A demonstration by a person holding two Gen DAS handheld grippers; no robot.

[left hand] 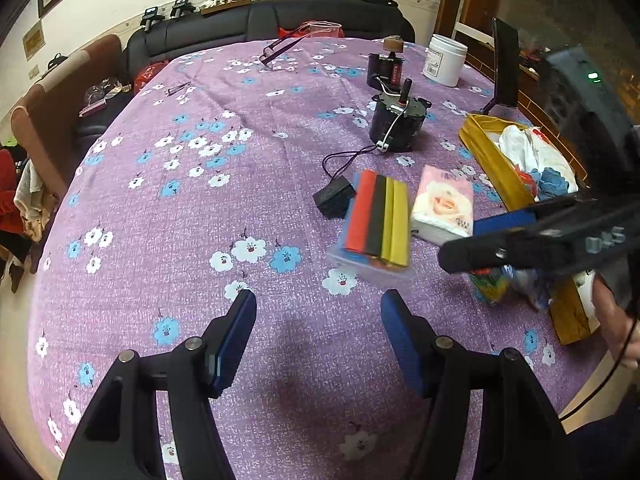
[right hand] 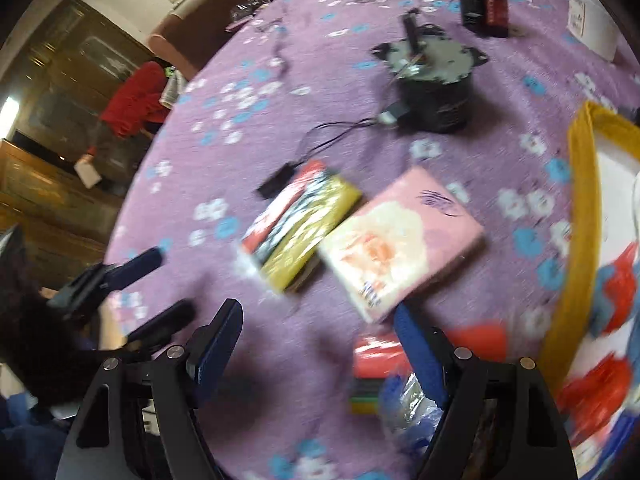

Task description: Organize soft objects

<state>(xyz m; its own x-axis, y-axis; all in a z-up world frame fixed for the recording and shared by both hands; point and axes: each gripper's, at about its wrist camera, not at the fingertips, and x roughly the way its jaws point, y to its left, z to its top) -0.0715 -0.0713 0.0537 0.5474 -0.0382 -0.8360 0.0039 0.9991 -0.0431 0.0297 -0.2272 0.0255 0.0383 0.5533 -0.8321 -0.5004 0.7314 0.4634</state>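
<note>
A pink tissue pack (left hand: pixel 442 204) (right hand: pixel 400 240) lies on the purple flowered tablecloth (left hand: pixel 240 208), next to a clear box of red, black and yellow strips (left hand: pixel 378 220) (right hand: pixel 300 224). A yellow box (left hand: pixel 488 160) (right hand: pixel 580 220) at the right holds white, red and blue soft things. A crinkly coloured packet (left hand: pixel 492 284) (right hand: pixel 380 364) lies beside that box. My left gripper (left hand: pixel 318 300) (right hand: pixel 160 284) hangs open over bare cloth. My right gripper (right hand: pixel 318 312) (left hand: pixel 476 240) is open just short of the tissue pack, with the packet under its right finger and nothing between its pads.
A black motor (left hand: pixel 396 120) (right hand: pixel 436 92) with a wire to a small black block (left hand: pixel 334 198) stands behind the boxes. Further back are a second dark device (left hand: pixel 384 68), a white jar (left hand: pixel 446 60), glasses (left hand: pixel 280 46) and a phone on a stand (left hand: pixel 506 68). Sofas ring the table.
</note>
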